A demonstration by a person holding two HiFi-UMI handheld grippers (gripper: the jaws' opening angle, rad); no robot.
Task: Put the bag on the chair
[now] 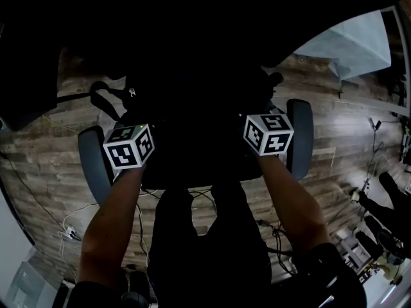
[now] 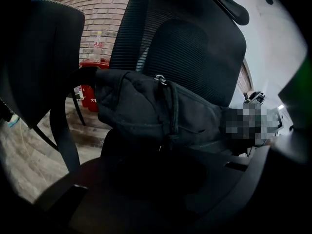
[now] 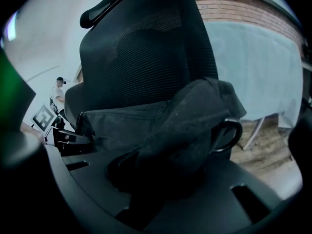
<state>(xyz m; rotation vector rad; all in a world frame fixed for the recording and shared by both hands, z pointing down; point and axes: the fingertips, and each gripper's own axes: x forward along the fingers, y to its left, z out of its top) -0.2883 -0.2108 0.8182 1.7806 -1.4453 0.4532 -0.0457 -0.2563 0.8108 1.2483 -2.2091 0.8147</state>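
The black bag hangs in front of the mesh backrest of a black office chair, just above its seat. In the head view the bag is a dark mass between the chair's two grey armrests. My left gripper is shut on the bag's left end, with dark fabric running into its jaws. My right gripper is shut on a fold of the bag at its right end, beside a strap loop. The backrest rises right behind it. Both marker cubes show.
Wooden floor with cables and a power strip lies around the chair. Another dark chair back stands at the left, a red container with a bottle behind it. A pale sheet and equipment are on the right. A person stands far off.
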